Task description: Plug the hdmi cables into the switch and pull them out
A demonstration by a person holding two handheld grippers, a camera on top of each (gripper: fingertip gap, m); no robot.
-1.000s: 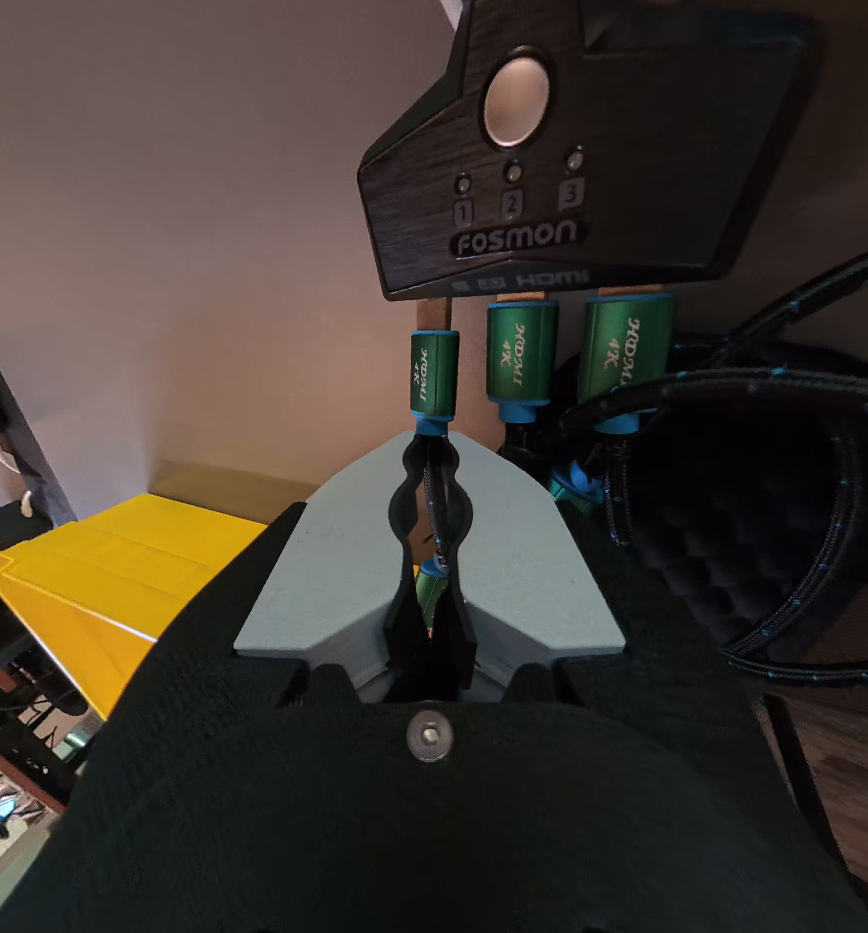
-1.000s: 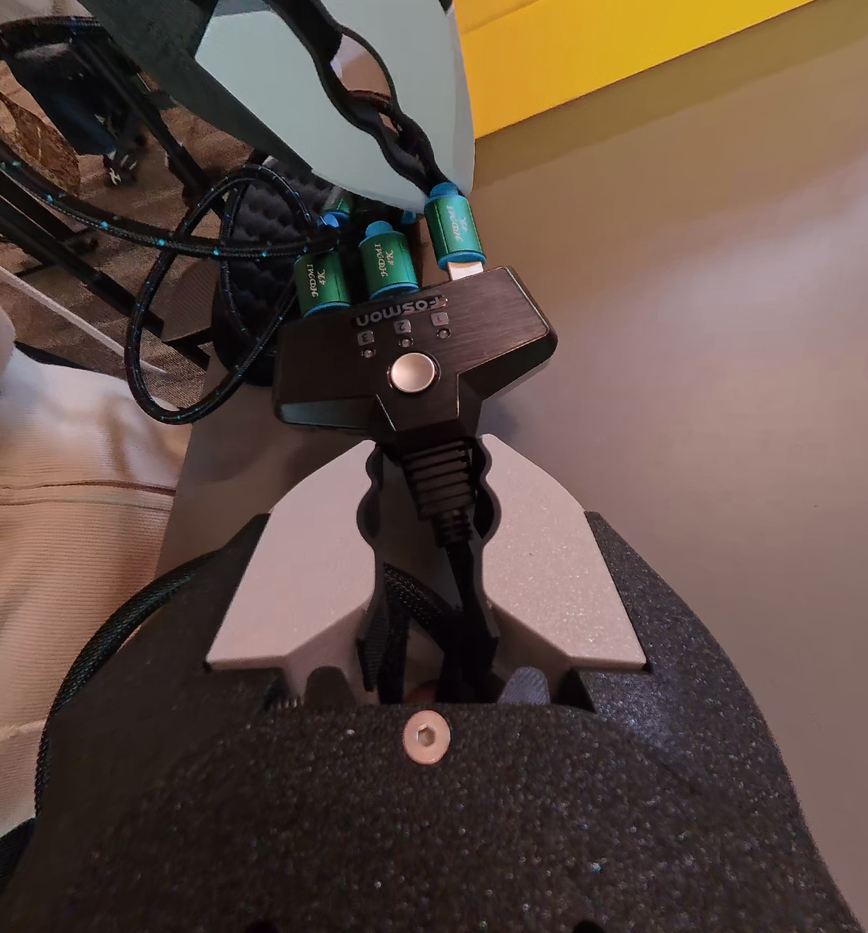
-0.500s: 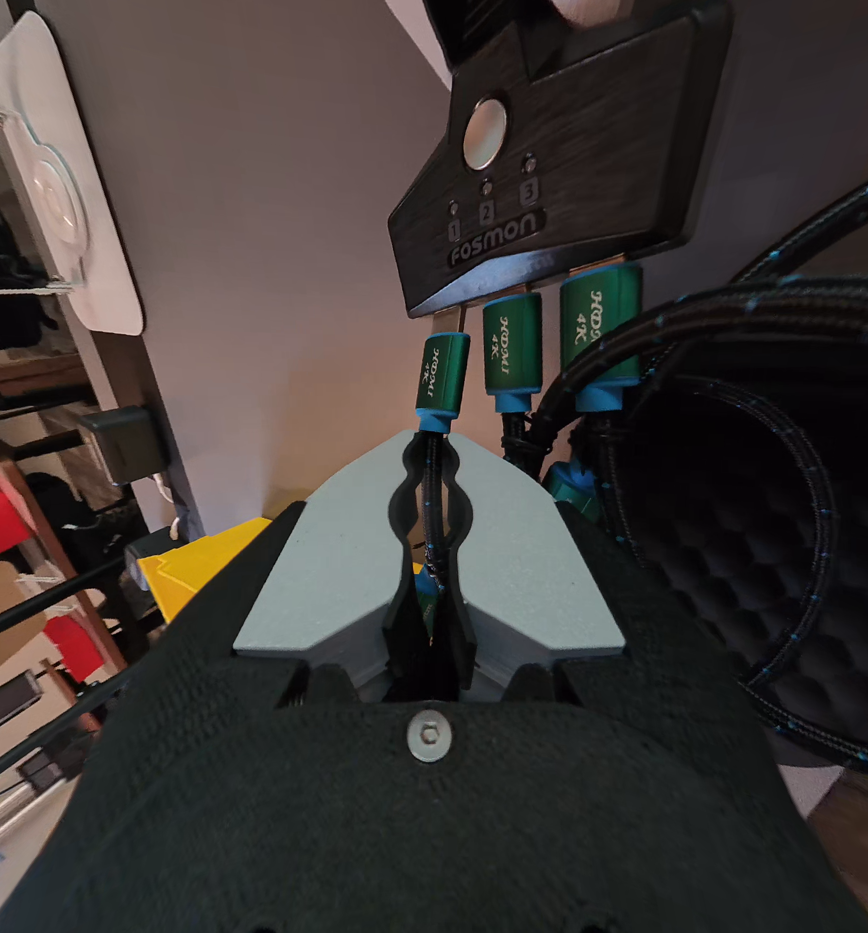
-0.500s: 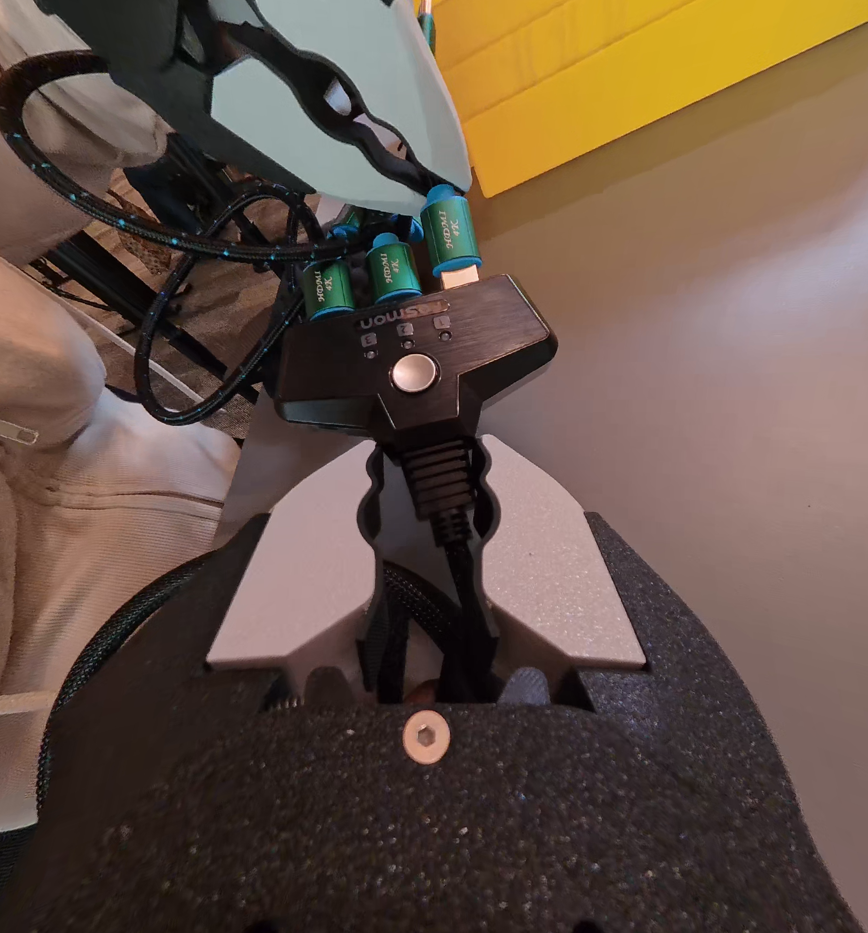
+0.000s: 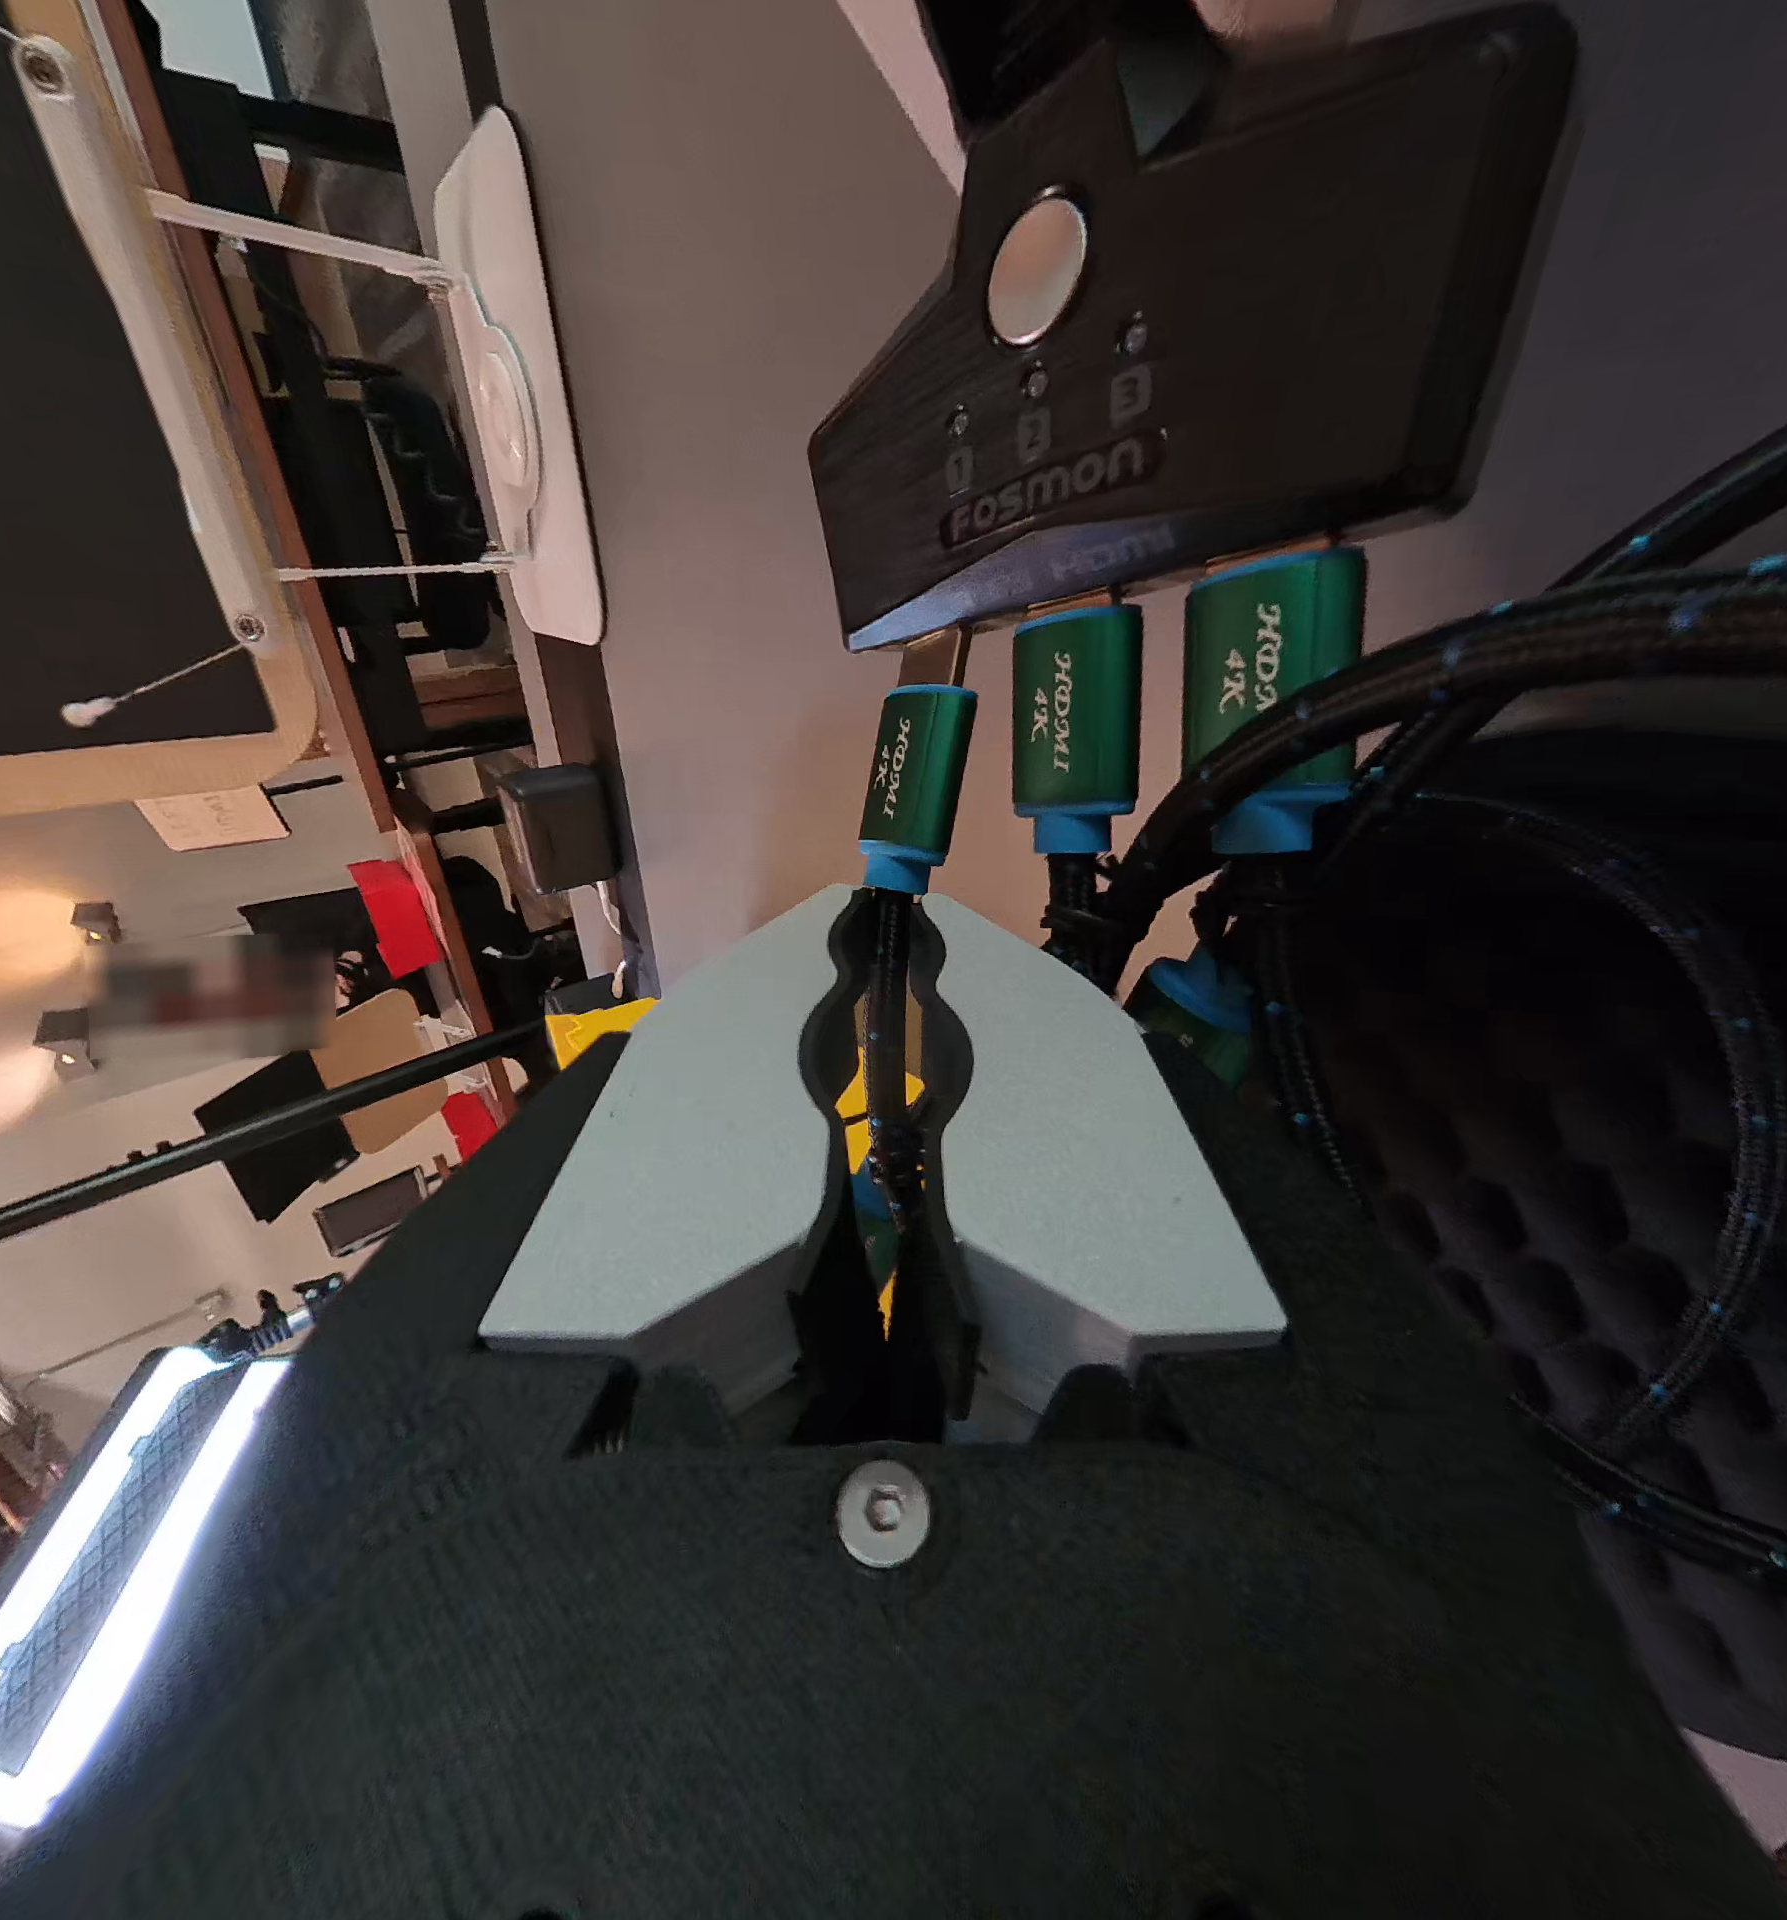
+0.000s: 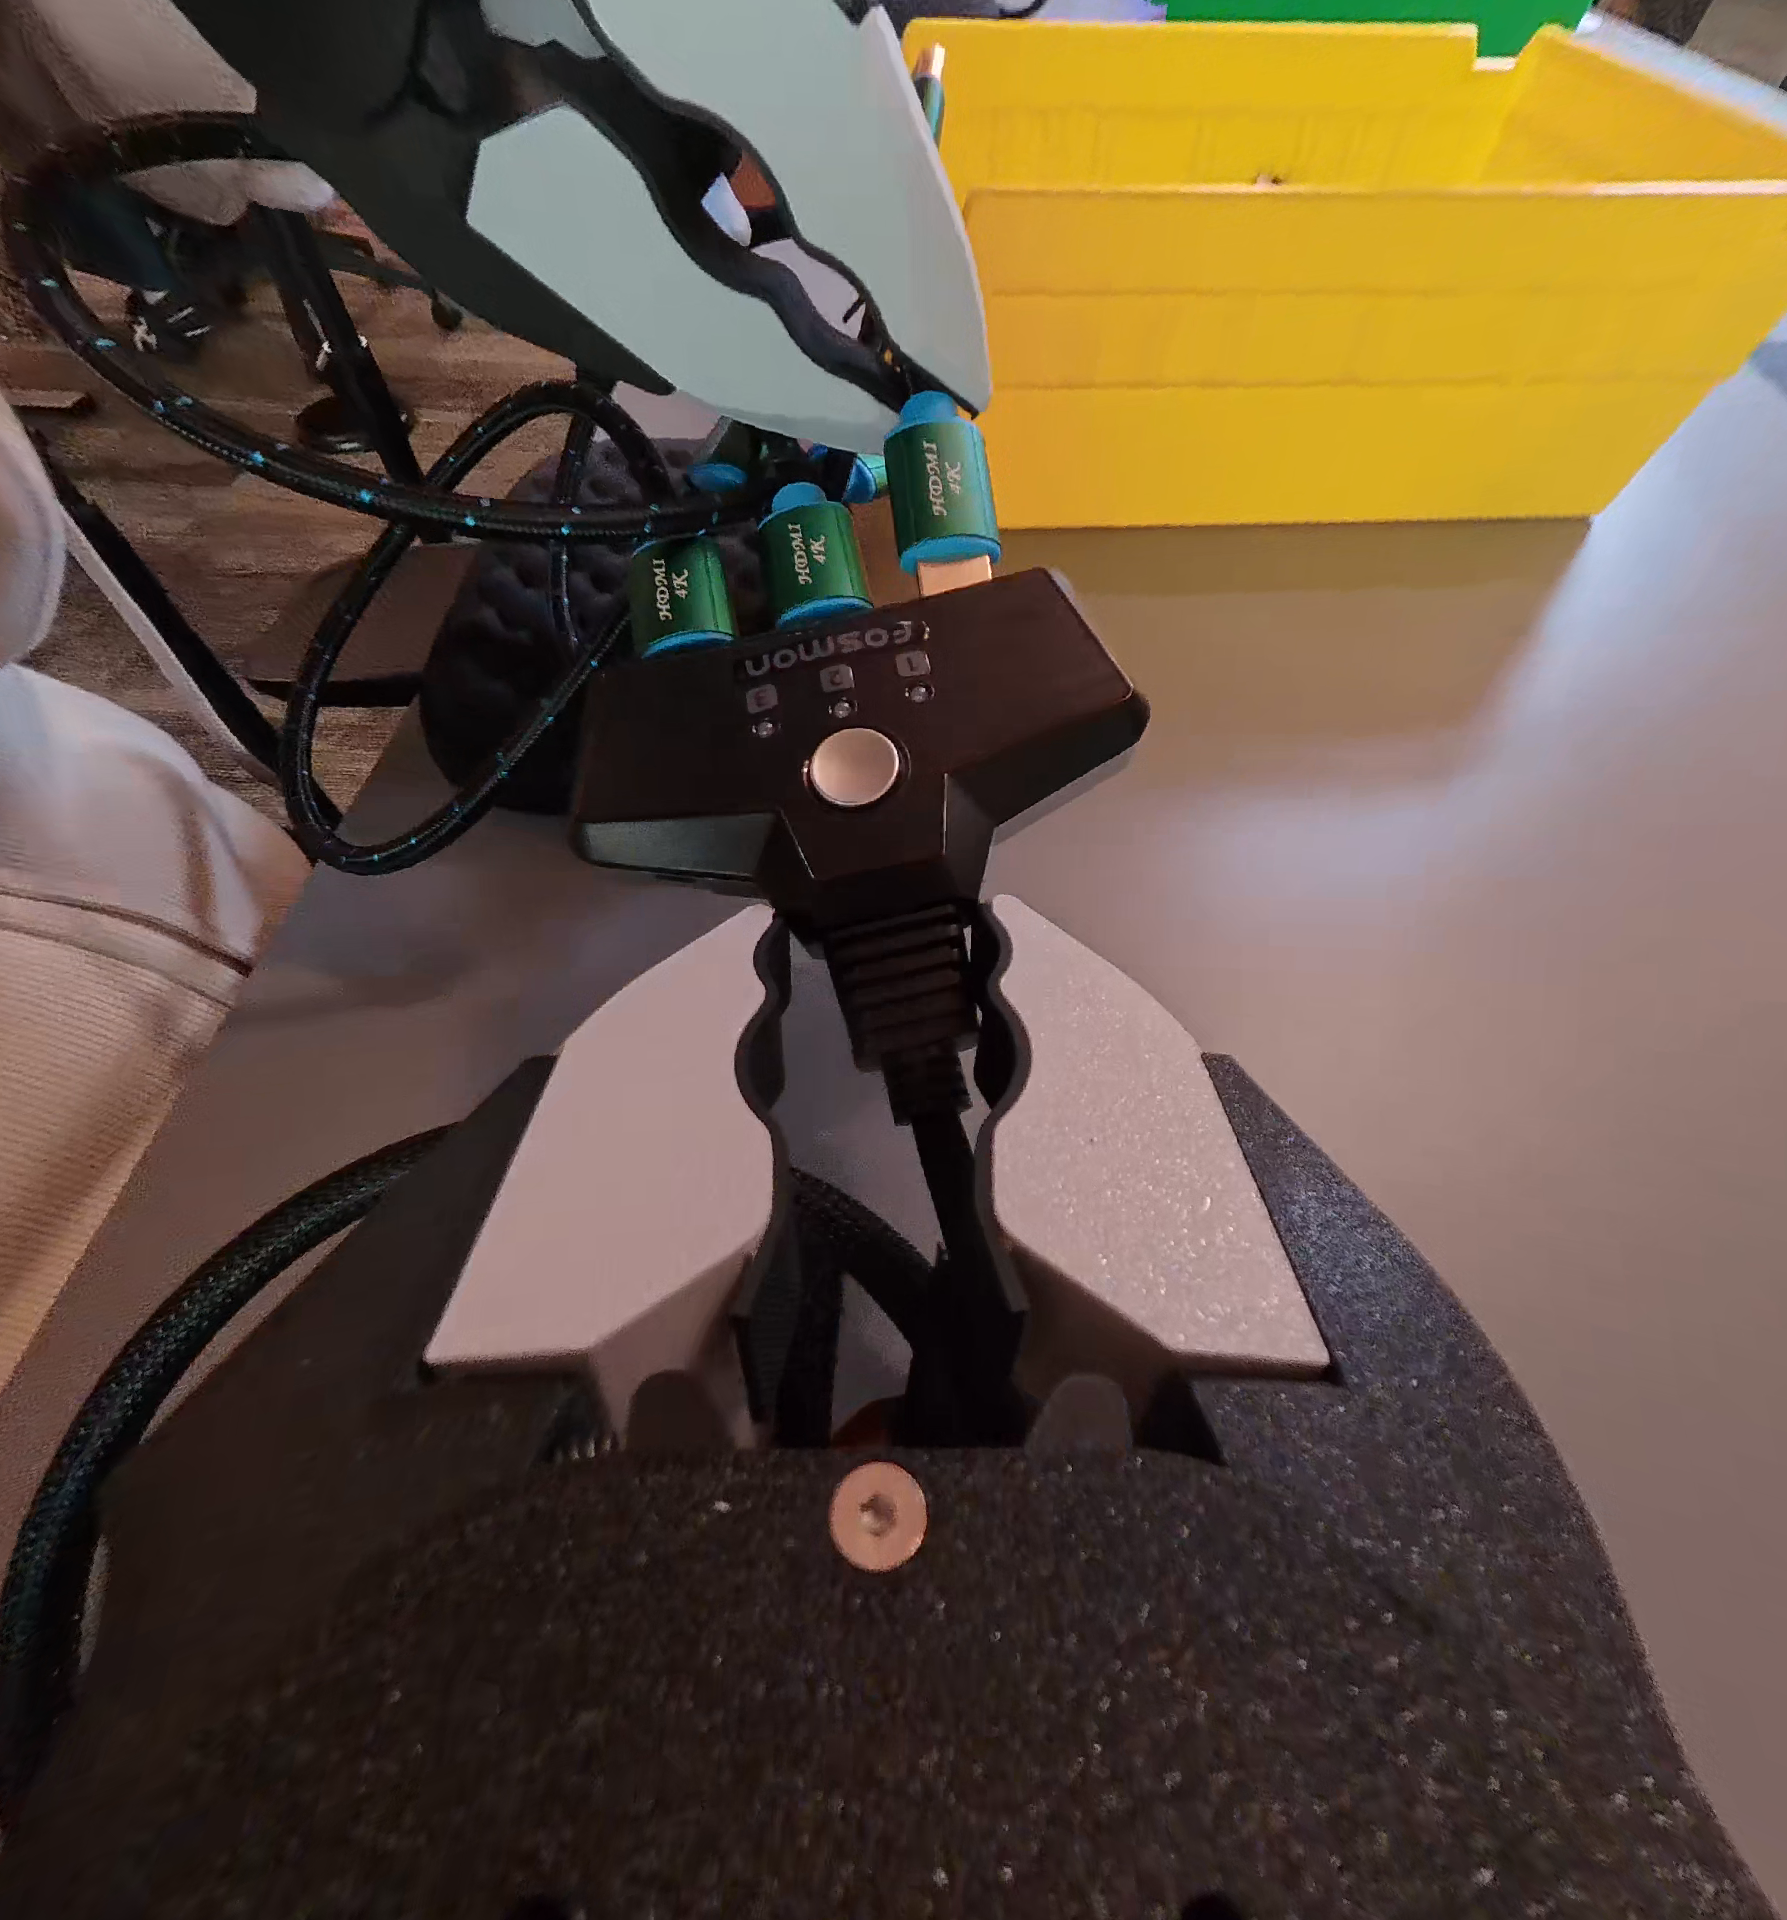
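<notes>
The black HDMI switch point(image 5: 1159, 353) hangs ahead of my left gripper point(image 5: 889, 914), which is shut on the braided cable just behind a green plug point(image 5: 915, 769). That plug's gold tip is partly out of the leftmost port. Two more green plugs point(image 5: 1076, 717) point(image 5: 1268, 675) sit fully in the other ports. In the right wrist view my right gripper point(image 6: 884, 935) is shut on the ribbed strain relief of the switch point(image 6: 858, 727) and holds it above the table. The left gripper point(image 6: 899, 390) shows there at the top, with the held plug point(image 6: 941, 499).
A yellow bin point(image 6: 1367, 343) stands on the grey table point(image 6: 1440, 935) behind the switch. Loops of black braided cable point(image 5: 1554, 623) and a dark textured pad point(image 5: 1595, 1195) lie to the right. A person's light sleeve point(image 6: 58, 883) is at the left table edge.
Both grippers and the switch have tilted and swung together; the yellow bin now fills more of the right view. The held plug still shows its gold tip, partly out of the port.
</notes>
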